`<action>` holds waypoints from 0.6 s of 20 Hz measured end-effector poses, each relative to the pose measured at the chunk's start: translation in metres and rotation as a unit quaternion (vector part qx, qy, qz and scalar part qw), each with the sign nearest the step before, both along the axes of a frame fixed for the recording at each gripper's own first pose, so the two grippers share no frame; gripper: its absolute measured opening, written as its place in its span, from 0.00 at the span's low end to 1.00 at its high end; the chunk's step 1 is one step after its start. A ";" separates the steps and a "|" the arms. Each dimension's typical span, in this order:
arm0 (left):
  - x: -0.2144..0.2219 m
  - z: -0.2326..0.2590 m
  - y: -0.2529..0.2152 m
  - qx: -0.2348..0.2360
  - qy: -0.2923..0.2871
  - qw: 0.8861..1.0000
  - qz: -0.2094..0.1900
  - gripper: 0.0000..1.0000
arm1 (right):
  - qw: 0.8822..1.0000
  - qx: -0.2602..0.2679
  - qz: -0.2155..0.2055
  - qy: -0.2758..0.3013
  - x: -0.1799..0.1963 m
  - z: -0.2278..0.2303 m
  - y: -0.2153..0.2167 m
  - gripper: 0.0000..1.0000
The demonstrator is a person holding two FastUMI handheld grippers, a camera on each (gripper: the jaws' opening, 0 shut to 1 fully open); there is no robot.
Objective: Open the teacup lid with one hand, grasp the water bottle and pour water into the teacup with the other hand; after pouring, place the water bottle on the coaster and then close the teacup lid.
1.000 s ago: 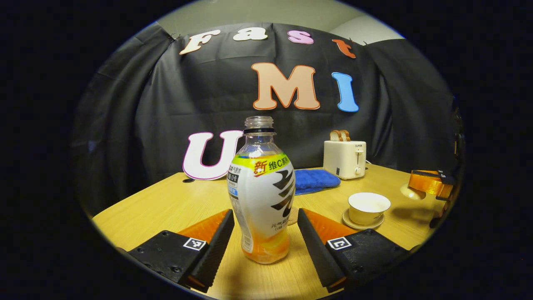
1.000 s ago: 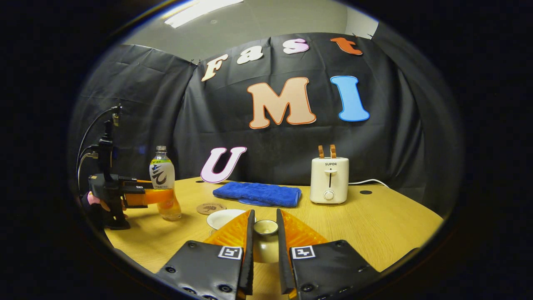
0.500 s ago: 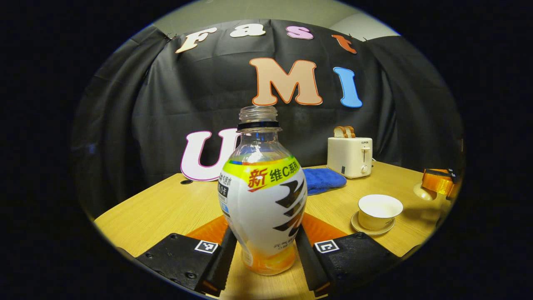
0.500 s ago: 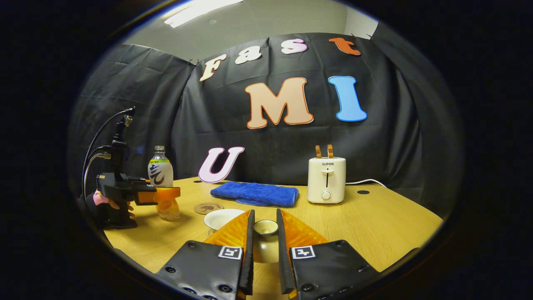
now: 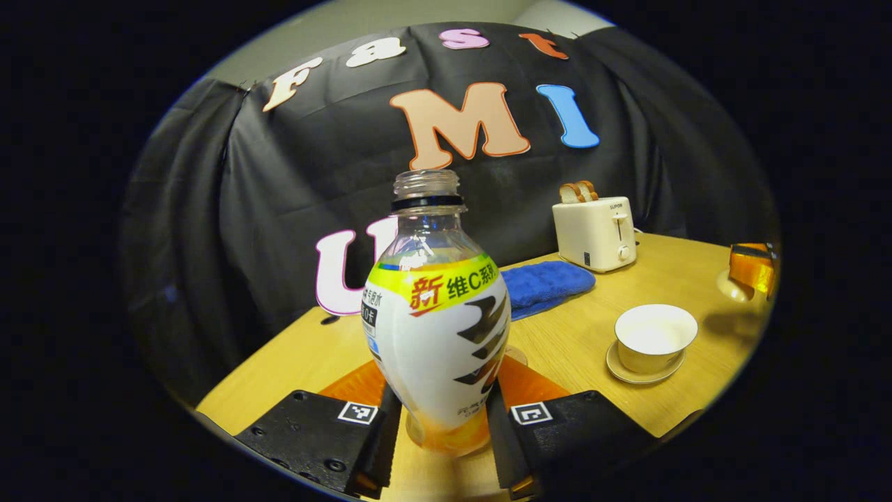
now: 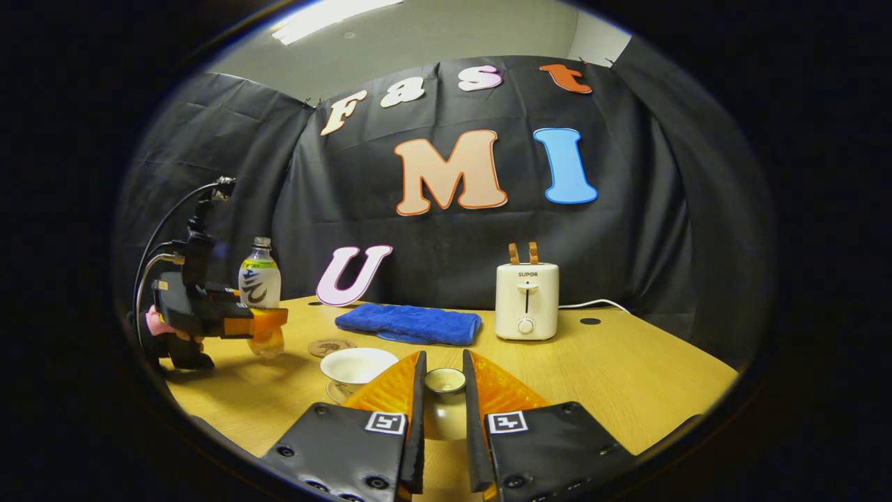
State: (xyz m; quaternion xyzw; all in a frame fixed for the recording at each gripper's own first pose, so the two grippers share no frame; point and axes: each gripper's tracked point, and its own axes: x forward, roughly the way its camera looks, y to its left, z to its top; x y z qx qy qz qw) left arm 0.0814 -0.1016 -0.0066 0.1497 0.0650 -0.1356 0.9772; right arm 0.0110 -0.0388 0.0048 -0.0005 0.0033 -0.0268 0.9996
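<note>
1. Your left gripper (image 5: 439, 446), open around the uncapped water bottle (image 5: 435, 328) a second ago, now clamps it at frame centre, apparently just lifted.
2. Your right gripper (image 6: 443, 418) still pinches the teacup lid (image 6: 444, 381); the open teacup (image 5: 655, 338) sits lower right, ready for pouring.

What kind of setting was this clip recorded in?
Most likely a staged recording booth rather than a real kitchen: a black cloth wall hangs behind a wooden table that carries household props, such as a toaster holding bread and a folded blue towel.
</note>
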 end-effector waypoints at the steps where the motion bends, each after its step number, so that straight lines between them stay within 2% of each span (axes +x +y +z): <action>1: 0.002 0.008 0.000 0.031 -0.014 0.999 0.001 0.54 | 1.000 0.000 -0.005 -0.001 0.000 0.001 -0.003 0.29; 3: 0.008 0.021 0.003 0.104 -0.041 0.994 0.009 0.54 | 1.000 -0.001 -0.012 -0.001 -0.001 0.001 -0.009 0.29; 5: 0.012 0.030 0.002 0.185 -0.074 0.980 0.012 0.54 | 1.000 -0.001 -0.019 -0.001 -0.001 0.001 -0.015 0.29; 7: 0.014 0.036 -0.004 0.271 -0.103 0.957 0.005 0.54 | 1.000 -0.002 -0.029 -0.002 -0.002 0.001 -0.023 0.29; 9: 0.014 0.032 -0.013 0.348 -0.129 0.928 -0.009 0.54 | 0.999 -0.002 -0.040 -0.002 -0.003 0.002 -0.030 0.29; 10: 0.012 0.028 -0.014 0.379 -0.133 0.916 -0.016 0.55 | 0.999 -0.002 -0.046 -0.003 -0.004 0.002 -0.033 0.28; 12: 0.008 0.021 -0.018 0.417 -0.129 0.899 -0.030 0.54 | 0.999 -0.002 -0.047 -0.003 -0.005 0.002 -0.033 0.29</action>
